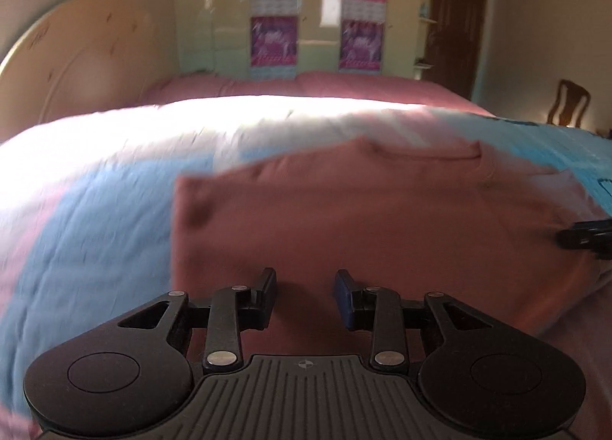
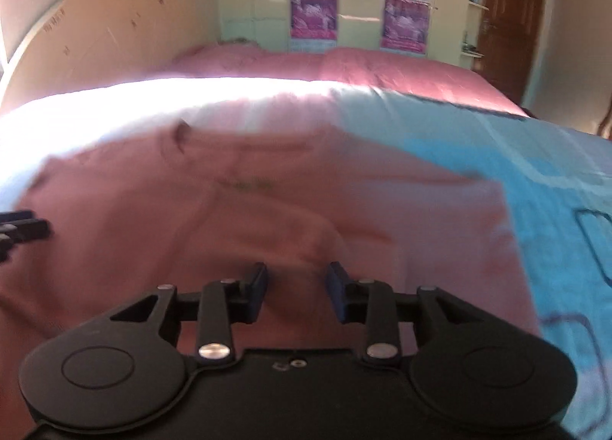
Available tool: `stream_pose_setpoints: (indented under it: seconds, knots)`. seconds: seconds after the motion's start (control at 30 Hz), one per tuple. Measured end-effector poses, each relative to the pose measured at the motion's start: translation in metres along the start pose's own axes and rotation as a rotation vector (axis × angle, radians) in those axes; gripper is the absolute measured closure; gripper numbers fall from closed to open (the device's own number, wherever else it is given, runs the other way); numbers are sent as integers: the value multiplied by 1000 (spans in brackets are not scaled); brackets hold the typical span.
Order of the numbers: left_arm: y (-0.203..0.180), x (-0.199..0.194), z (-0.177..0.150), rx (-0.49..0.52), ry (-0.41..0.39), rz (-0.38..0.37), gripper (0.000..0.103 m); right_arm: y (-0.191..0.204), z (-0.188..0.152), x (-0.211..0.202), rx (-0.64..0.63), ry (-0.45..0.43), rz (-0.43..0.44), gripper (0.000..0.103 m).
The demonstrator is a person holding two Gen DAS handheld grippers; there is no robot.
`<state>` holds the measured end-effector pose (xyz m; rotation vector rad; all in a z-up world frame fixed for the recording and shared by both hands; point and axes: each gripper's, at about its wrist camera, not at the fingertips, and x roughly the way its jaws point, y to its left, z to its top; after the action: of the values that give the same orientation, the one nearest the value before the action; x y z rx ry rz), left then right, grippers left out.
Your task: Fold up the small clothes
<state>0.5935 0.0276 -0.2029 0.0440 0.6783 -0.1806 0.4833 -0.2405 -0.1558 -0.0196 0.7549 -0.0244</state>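
A small dusty-pink garment [image 1: 363, 210] lies spread on the bed, its left edge straight and its neckline at the far side. It also shows in the right wrist view [image 2: 267, 210], wrinkled near the middle. My left gripper [image 1: 305, 287] is open and empty, just above the garment's near left part. My right gripper [image 2: 295, 283] is open and empty above the garment's near right part. Each gripper's fingertips show at the edge of the other view: the right one [image 1: 585, 235], the left one [image 2: 23, 229]. Both views are blurred.
The bed has a pink, blue and white cover [image 1: 95, 210] with a bright sunlit band across it. Pink pillows [image 1: 306, 86] lie at the far side. A cream headboard [image 1: 76, 57], a wardrobe with posters [image 1: 317, 12], a door and a wooden chair [image 1: 570, 103] stand beyond.
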Motion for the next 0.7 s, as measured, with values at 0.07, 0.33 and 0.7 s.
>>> stream_pose_setpoints:
  seconds: [0.07,0.33,0.7]
  knots:
    - [16,-9,-12,1,5,47,69,-18,-7,-8,53,-13,-30,68]
    - [14,-47,-32,-37,18,97,69,10,-14,-42,13,-53,19,68]
    - [4,-51,-30,-3,55,129,66,8,-18,-30,21,26,9,61]
